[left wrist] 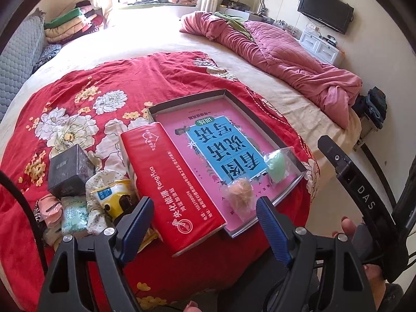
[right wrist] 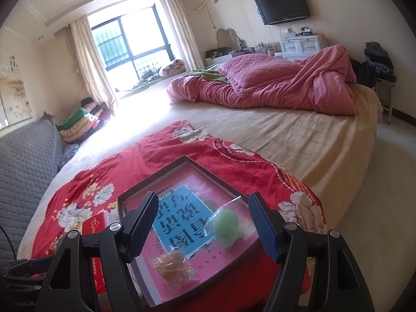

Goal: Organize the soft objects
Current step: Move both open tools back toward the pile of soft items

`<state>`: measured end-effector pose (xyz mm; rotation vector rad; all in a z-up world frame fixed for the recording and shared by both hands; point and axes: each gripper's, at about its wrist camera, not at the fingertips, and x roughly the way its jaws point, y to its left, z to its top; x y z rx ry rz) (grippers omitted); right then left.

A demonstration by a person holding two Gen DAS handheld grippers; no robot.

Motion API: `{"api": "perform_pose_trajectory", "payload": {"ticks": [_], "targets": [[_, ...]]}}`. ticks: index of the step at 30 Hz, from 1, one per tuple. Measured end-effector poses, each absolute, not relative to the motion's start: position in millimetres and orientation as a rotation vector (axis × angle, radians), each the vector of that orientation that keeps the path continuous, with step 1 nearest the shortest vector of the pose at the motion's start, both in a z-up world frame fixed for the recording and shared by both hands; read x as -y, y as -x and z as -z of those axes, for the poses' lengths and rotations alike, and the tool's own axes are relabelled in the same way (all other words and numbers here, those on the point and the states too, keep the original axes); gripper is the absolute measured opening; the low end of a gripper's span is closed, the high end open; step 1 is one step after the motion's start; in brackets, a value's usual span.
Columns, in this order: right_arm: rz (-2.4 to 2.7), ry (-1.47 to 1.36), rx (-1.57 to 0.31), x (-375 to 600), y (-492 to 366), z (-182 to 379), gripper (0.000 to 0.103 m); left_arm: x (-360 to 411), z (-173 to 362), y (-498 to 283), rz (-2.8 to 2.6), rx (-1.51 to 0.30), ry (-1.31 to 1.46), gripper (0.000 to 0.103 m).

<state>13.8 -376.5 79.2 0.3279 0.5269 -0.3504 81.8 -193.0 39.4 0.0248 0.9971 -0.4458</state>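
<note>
A shallow dark-rimmed box [left wrist: 299,162] [right wrist: 122,202] with a pink and blue printed bottom lies on the red floral blanket. In it are a bagged green sponge [left wrist: 276,166] [right wrist: 225,224] and a bagged tan sponge [left wrist: 240,189] [right wrist: 170,260]. A red tissue pack [left wrist: 173,182] [right wrist: 94,225] leans over the box's left rim. My left gripper [left wrist: 205,227] is open and empty, near the pack's near end. My right gripper [right wrist: 205,227] is open and empty, above the two sponges.
Left of the pack lie a dark box [left wrist: 69,169], a yellow packet [left wrist: 114,195], a green tissue packet [left wrist: 74,214] and pink items [left wrist: 49,212]. A crumpled pink quilt [left wrist: 280,54] [right wrist: 273,83] lies on the far bed. A grey sofa [right wrist: 23,161] flanks the left.
</note>
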Motion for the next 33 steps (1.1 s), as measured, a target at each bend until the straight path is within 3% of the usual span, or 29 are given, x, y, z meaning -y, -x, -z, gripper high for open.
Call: {"api": "perform_pose_trajectory", "payload": {"ticks": [33], "targets": [[0.099, -0.173, -0.546, 263, -5, -115, 0.073, 77, -49, -53, 0.340, -0.984, 0.092, 0.080]]}}
